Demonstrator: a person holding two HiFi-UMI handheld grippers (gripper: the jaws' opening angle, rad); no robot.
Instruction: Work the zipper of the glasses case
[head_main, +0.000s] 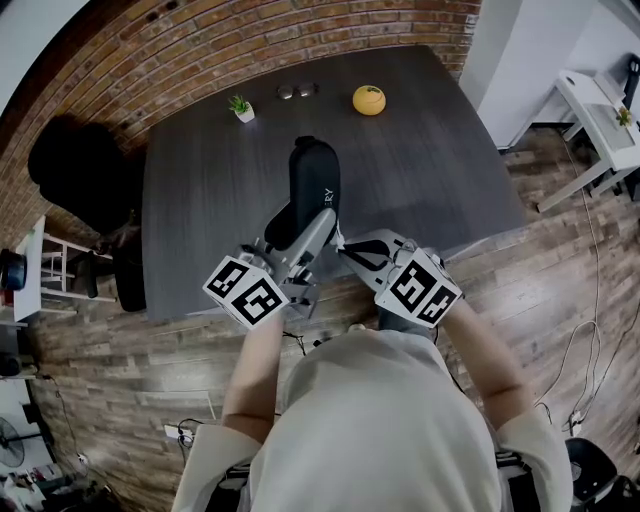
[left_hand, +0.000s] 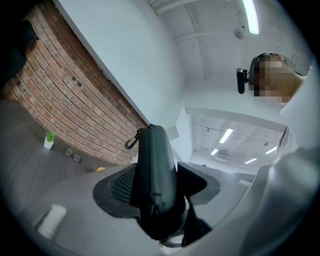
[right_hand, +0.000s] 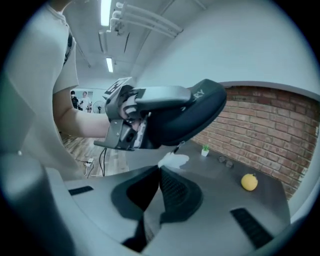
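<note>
Glasses case (head_main: 315, 180) in left hand-held gripper (left_hand: 157, 186), long axis away (clip far).

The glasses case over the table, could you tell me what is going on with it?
A person works with a gripper in each hand. The left gripper clamps one end of the black glasses case and holds it off the dark table. The right gripper is shut and empty, just below the case, near what looks like its dangling zipper pull, not gripping it.
</note>
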